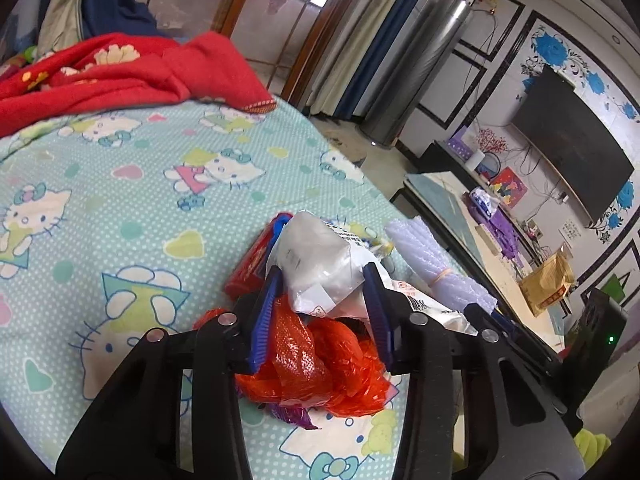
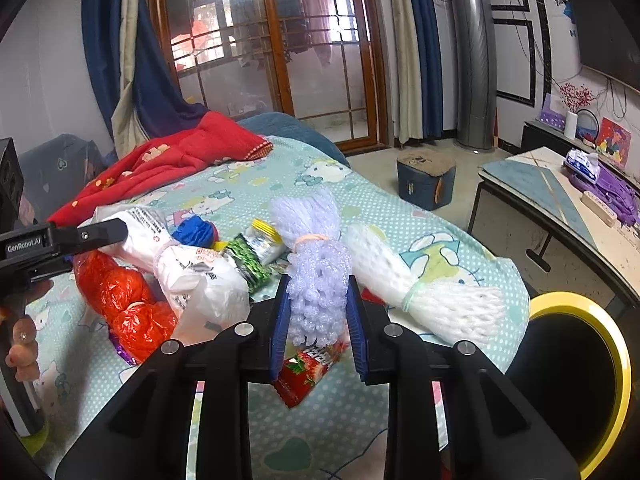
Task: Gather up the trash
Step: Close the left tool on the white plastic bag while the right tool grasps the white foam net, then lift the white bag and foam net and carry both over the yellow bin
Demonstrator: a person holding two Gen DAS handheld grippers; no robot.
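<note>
A heap of trash lies on the cartoon-cat bedsheet (image 1: pixel 120 184). My left gripper (image 1: pixel 323 268) is shut on a crumpled white plastic bag (image 1: pixel 316 256), both blue pads pressing its sides. Under it lies an orange plastic bag (image 1: pixel 316 360), with a red packet (image 1: pixel 252 264) to the left. My right gripper (image 2: pixel 318 280) is shut on a lilac foam net bundle (image 2: pixel 316 292) tied with a rubber band. A strawberry wrapper (image 2: pixel 308 372) lies below those pads. In the right wrist view the white plastic bag (image 2: pixel 200 276) and orange plastic bag (image 2: pixel 120 296) sit to the left.
A white foam net (image 2: pixel 420 292), a green wrapper (image 2: pixel 248 264), a yellow-lidded jar (image 2: pixel 264 240) and a blue bag (image 2: pixel 196 232) lie nearby. A black bin with a yellow rim (image 2: pixel 576 360) stands at the bed's right edge. A red blanket (image 2: pixel 168 156) covers the far end; a low table (image 2: pixel 540 184) is beyond.
</note>
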